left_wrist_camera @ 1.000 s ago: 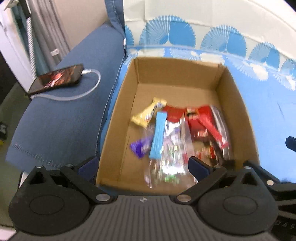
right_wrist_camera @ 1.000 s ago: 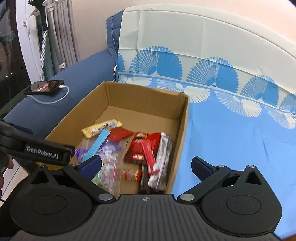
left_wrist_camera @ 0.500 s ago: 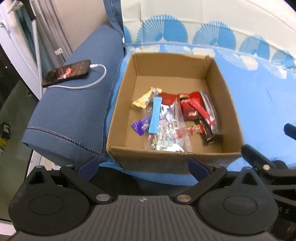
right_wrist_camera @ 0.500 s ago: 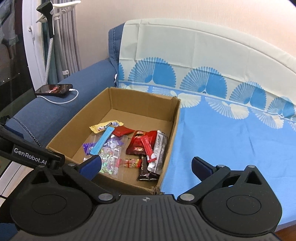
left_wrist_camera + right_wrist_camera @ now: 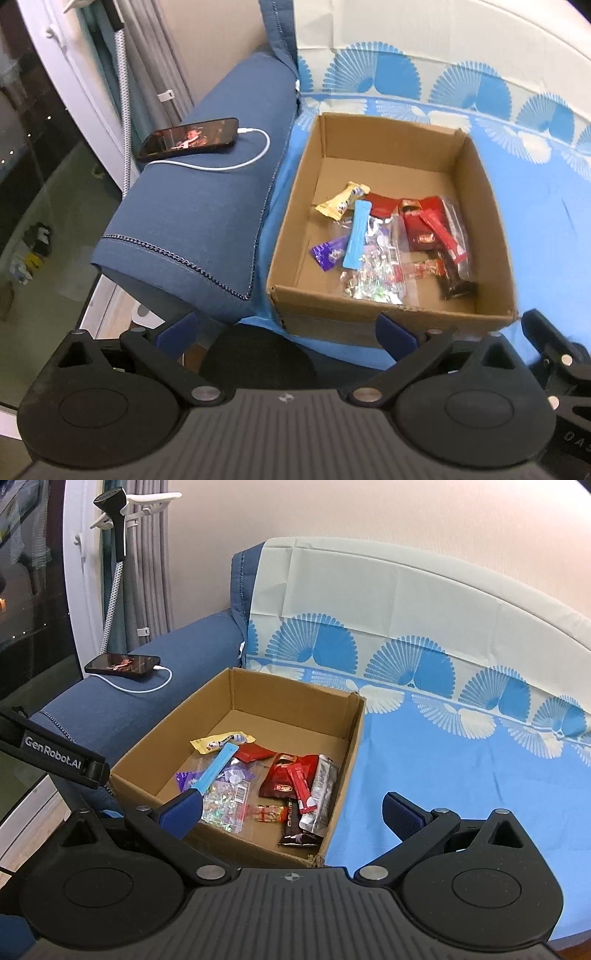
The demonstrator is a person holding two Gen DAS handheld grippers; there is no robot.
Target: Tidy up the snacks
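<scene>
Your left gripper (image 5: pixel 284 330) hangs with its fingers spread wide and nothing between them; the cardboard box (image 5: pixel 491 236) sits ahead of them and slightly right, on the blue patterned sofa cover (image 5: pixel 546 206). Beyond your left finger, a phone (image 5: pixel 188 138) with a white cable (image 5: pixel 236 166) lies on the blue armrest (image 5: pixel 192 218).

Inside the box, from left to right, you see a purple wrapper (image 5: pixel 328 253), a yellow wrapper (image 5: pixel 341 201), a light blue stick (image 5: pixel 356 234) resting on a clear bag of shiny candies (image 5: pixel 376 273), a red pouch (image 5: pixel 419 229) and a dark bar (image 5: pixel 452 286).

Your right gripper (image 5: pixel 293 812) is also spread and empty, the box's near right corner between its fingers.
</scene>
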